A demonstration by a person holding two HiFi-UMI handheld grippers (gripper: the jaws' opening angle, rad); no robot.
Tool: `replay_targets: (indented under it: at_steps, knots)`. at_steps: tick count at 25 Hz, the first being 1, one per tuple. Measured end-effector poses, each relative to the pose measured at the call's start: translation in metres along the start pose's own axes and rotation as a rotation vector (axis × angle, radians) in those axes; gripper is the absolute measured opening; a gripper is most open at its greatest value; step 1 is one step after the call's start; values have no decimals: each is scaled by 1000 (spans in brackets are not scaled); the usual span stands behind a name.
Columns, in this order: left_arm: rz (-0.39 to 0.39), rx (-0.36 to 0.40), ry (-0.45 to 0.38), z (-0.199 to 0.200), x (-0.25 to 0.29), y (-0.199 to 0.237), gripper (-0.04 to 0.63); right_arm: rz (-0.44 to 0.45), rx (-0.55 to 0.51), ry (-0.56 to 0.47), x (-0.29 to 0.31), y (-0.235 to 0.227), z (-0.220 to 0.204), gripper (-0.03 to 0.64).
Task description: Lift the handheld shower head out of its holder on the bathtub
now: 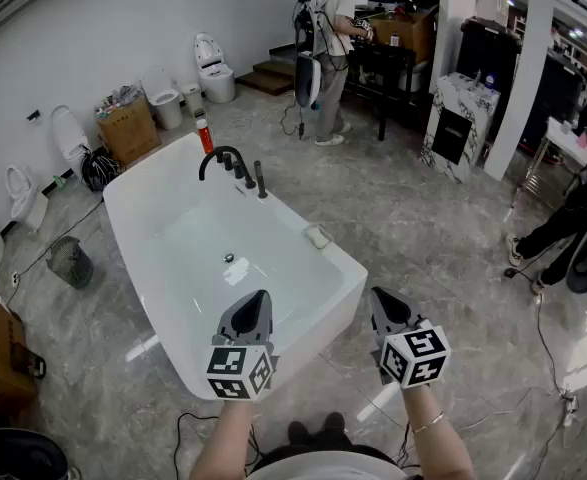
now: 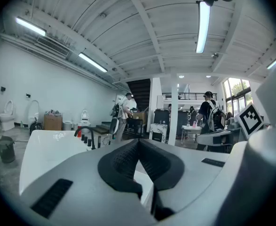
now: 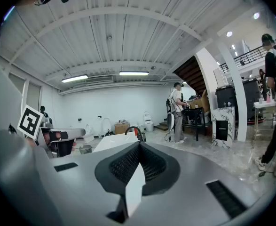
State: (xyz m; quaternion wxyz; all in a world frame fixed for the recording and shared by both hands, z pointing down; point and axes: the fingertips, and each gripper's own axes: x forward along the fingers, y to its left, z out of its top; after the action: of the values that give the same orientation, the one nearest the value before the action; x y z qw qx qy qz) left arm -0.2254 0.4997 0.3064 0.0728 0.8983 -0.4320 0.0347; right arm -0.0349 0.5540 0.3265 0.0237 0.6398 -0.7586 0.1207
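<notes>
A slim, dark handheld shower head point(image 1: 261, 180) stands upright in its holder on the far rim of the glossy white freestanding bathtub point(image 1: 138, 183), beside a black arched faucet point(image 1: 220, 157) and well ahead of both grippers. The left gripper point(image 1: 259, 297) hovers over the tub's near end, and the right gripper point(image 1: 378, 296) is beside it, off the tub. Both have their jaws pressed together on nothing.

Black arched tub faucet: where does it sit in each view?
Head view: black arched faucet, upper left of centre, on the bathtub's far rim.
Left gripper view: left of centre, just below mid-height.
Right gripper view: near centre, just below mid-height.
Shared landmark: standing person in a white shirt, right of the faucet everywhere.
</notes>
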Motion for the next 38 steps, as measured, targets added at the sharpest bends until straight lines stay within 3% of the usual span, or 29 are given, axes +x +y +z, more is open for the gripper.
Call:
replay_targets:
  at_steps: [17, 23, 29, 38]
  knots:
    - [16, 42, -23, 9, 52, -32, 18, 33, 27, -53, 0, -56, 16, 6]
    - [9, 55, -11, 5, 95, -30, 18, 17, 40, -61, 20, -90, 18, 6]
    - [21, 44, -1, -2, 192, -20, 18, 39, 43, -56, 82, -150, 26, 6]
    - [45, 20, 29, 13, 355, 73, 18, 100, 24, -38, 267, -200, 67, 6]
